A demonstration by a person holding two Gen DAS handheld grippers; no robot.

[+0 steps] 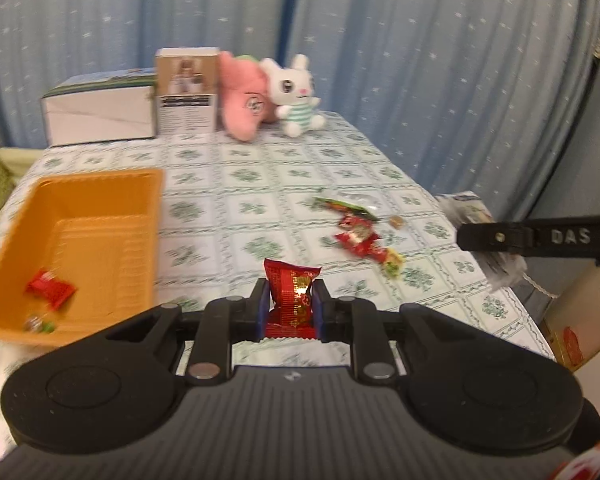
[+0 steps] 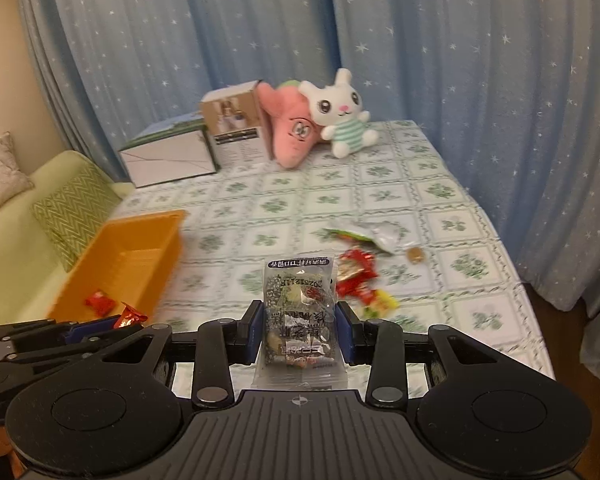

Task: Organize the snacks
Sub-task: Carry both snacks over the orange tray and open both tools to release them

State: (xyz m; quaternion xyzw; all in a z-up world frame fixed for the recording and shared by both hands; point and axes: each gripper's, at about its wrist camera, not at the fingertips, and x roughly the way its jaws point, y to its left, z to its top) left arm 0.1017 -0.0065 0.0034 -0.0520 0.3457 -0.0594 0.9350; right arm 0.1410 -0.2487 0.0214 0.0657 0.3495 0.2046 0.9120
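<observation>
Red foil snack packet (image 1: pixel 292 300) sits pinched in your left gripper (image 1: pixel 291 304); your right gripper (image 2: pixel 300 324) clamps a clear printed snack bag (image 2: pixel 300 316), both right of the orange plastic bin (image 1: pixel 100 184).

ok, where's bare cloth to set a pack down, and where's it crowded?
Bare tablecloth runs between the orange bin and the loose snack pile, back to the pink carrot plush. The bin floor is mostly bare, a few red candies at its near end. Crowded: the pile, and the far edge with boxes and the rabbit plush.
</observation>
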